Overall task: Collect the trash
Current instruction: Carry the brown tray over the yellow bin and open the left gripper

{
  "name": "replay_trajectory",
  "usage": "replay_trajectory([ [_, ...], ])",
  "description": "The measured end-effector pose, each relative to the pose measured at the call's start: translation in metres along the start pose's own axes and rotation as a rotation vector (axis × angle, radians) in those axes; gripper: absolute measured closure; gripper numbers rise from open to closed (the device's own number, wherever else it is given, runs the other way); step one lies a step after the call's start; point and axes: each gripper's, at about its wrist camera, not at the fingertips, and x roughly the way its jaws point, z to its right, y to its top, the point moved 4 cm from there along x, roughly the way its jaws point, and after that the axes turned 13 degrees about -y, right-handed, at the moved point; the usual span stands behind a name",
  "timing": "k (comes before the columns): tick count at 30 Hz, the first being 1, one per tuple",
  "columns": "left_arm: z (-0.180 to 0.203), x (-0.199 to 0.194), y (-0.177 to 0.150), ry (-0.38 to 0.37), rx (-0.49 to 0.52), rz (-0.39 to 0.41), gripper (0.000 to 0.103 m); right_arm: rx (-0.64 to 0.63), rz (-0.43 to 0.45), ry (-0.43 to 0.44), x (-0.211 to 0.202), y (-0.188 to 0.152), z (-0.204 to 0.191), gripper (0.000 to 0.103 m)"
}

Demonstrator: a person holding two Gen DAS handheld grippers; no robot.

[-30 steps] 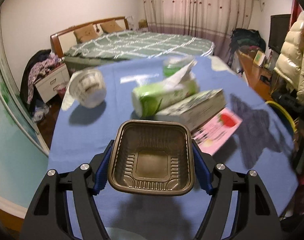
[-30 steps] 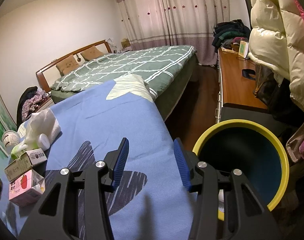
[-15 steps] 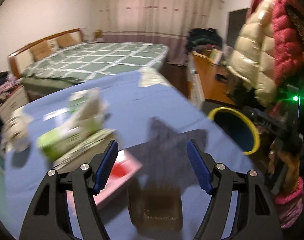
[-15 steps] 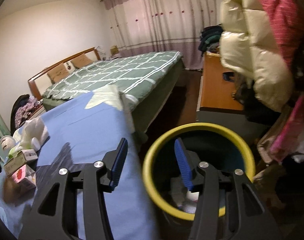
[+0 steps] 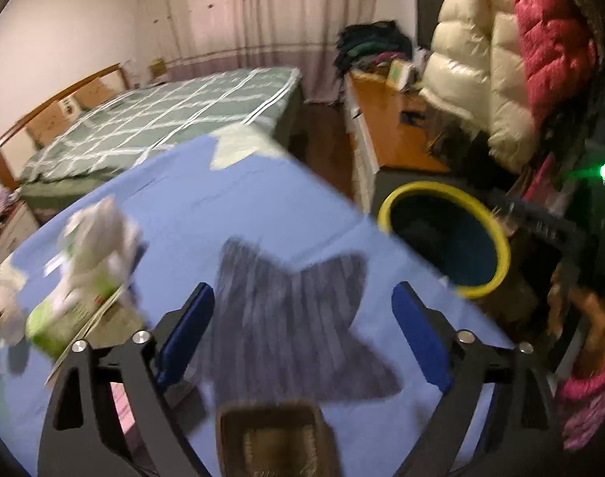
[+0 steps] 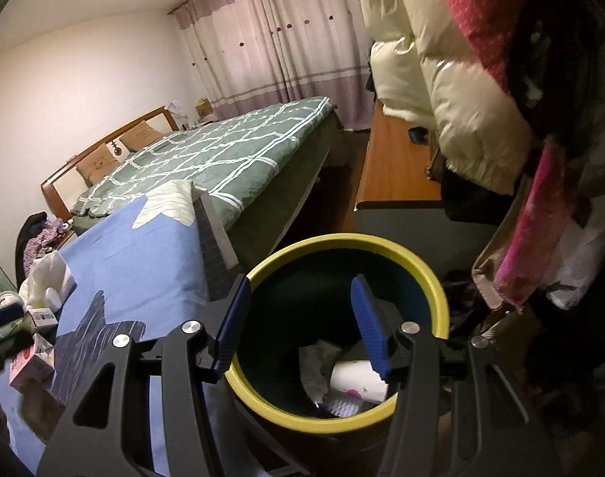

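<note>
Over the round yellow-rimmed bin (image 6: pixel 441 302) the right claw (image 6: pixel 298 322) is gaping empty; left claw (image 5: pixel 302 334) is spreading wide above a ribbed brown tray (image 5: pixel 278 437).

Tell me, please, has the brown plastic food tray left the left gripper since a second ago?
Yes: brown plastic tray lies on the blue cloth, below the open left gripper.

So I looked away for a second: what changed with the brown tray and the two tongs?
The left tongs let go of the brown tray, which now lies on the blue cloth, and swung right toward the yellow-rimmed bin. The right tongs moved from over the cloth to over the bin. They stayed open and empty.
</note>
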Motion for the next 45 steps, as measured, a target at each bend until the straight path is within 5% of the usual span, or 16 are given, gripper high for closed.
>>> replay_trajectory([
  [6,-0.022,-0.013,-0.045,0.048,-0.087,-0.073,0.01,-0.013,-0.018,0.046,0.005,-0.005,-0.013,0.053],
  [17,-0.03,0.01,-0.088,0.01,-0.162,-0.165,0.011,-0.024,-0.008,0.053,-0.003,-0.003,-0.021,0.053],
  [19,-0.032,0.016,-0.089,-0.011,-0.177,-0.179,0.028,-0.027,-0.005,0.055,-0.004,-0.004,-0.022,0.053],
  [21,-0.031,0.021,-0.089,-0.015,-0.168,-0.19,0.034,-0.028,-0.002,0.055,-0.005,-0.003,-0.021,0.053],
  [32,0.028,0.048,-0.019,-0.091,0.01,-0.136,0.035,0.018,0.018,-0.007,-0.011,0.001,0.012,0.053],
  [38,0.078,0.098,0.041,-0.161,0.109,-0.133,0.034,0.047,0.036,-0.069,-0.017,0.005,0.041,0.053],
  [45,0.126,0.161,0.074,-0.192,0.174,-0.19,0.034,0.074,0.05,-0.132,-0.024,0.011,0.07,0.052],
])
